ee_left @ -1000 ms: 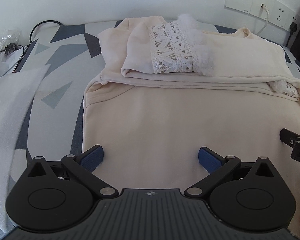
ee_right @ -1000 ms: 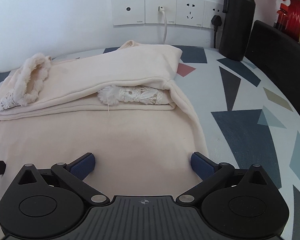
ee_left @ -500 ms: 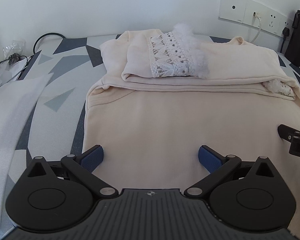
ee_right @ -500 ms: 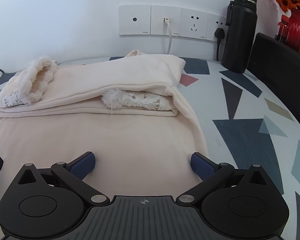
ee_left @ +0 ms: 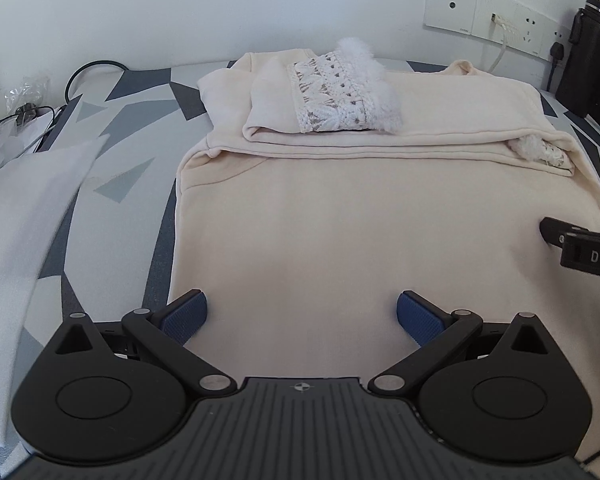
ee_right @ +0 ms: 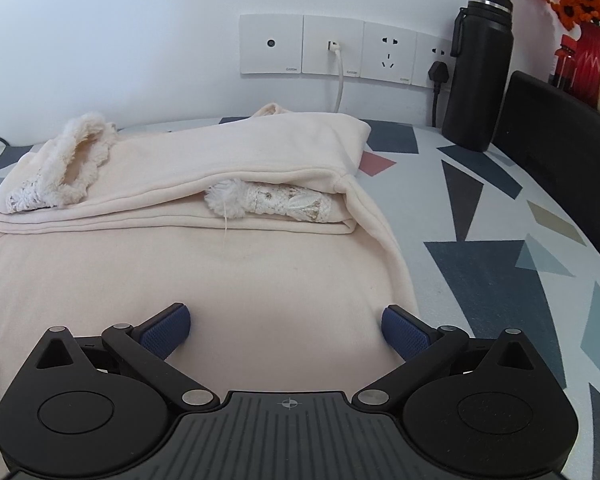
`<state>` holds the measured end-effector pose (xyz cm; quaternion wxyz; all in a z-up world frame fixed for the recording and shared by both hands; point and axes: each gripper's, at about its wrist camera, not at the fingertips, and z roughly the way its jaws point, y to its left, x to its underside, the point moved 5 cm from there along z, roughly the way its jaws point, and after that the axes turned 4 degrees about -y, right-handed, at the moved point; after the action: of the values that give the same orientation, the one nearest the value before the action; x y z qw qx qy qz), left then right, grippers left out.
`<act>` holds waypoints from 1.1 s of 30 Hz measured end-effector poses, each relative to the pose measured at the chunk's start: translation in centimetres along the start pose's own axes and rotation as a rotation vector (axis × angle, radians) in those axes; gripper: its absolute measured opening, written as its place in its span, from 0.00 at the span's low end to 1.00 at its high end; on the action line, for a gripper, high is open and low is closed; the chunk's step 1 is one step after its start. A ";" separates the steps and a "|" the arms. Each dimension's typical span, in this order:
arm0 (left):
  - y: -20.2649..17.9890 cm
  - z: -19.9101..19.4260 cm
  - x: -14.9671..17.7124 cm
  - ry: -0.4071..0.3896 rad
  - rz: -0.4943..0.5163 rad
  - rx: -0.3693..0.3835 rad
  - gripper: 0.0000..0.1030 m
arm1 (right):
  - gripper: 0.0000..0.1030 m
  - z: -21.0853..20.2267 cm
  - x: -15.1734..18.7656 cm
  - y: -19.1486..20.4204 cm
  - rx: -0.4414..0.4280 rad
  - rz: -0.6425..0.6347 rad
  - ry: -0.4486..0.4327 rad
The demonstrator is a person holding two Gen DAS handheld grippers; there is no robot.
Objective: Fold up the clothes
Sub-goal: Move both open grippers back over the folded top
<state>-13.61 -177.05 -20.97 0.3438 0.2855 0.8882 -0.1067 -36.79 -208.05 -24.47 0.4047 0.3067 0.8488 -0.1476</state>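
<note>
Cream sweater [ee_left: 340,220] lies half-folded on the patterned desk [ee_left: 112,152], lace-trimmed sleeves on top; the left hand-held gripper [ee_left: 302,314] hovers above its near hem, fingers wide apart. Right wrist view: the right hand-held gripper [ee_right: 286,326] likewise spread, above the sweater's right edge.

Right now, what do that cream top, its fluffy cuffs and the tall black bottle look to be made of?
The cream top: soft, matte knit, likely fleece or cotton jersey; it drapes in thick rolled folds. The cuffs: white lace with openwork leaf patterns, edged in fluffy fur-like trim. The bottle: matte black, probably coated metal, with a shiny band near the lid.
</note>
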 end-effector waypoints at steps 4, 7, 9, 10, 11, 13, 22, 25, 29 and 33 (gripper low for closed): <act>0.0 -0.6 0.6 0.002 0.014 0.011 1.00 | 0.99 -0.3 0.0 0.0 0.009 -0.003 0.022; 0.1 -1.0 0.9 0.022 0.012 0.016 1.00 | 0.99 -2.0 -0.1 0.3 0.029 -0.049 0.058; 0.2 -1.5 1.2 0.044 0.010 0.024 1.00 | 0.99 -4.0 -0.1 0.5 0.012 -0.076 0.037; 0.0 -1.7 1.4 0.057 0.026 0.025 1.00 | 0.99 -5.0 -0.1 0.6 0.002 -0.088 0.024; -0.3 -2.2 1.8 0.066 0.047 0.027 1.00 | 0.99 -6.1 -0.1 0.7 -0.008 -0.101 0.011; -0.4 -3.1 2.8 0.083 0.053 0.042 1.00 | 0.99 -7.3 0.3 0.6 -0.031 -0.095 0.024; -0.5 -5.5 5.5 0.088 0.066 0.067 1.00 | 0.99 -8.8 3.9 -0.9 -0.020 -0.074 0.158; -0.4 -5.8 6.0 0.051 0.059 0.067 1.00 | 0.99 -8.4 5.3 -1.1 -0.014 -0.040 0.167; -0.6 -6.2 6.5 0.037 0.034 0.041 1.00 | 0.99 -8.4 6.0 -1.2 -0.029 -0.021 0.113; -0.5 -6.3 6.5 0.066 0.038 0.051 1.00 | 0.99 -8.3 5.9 -1.3 -0.040 -0.028 0.100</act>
<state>-21.22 -172.19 -20.69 0.3091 0.3145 0.8903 -0.1134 -45.45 -202.49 -23.85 0.3655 0.2935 0.8750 -0.1207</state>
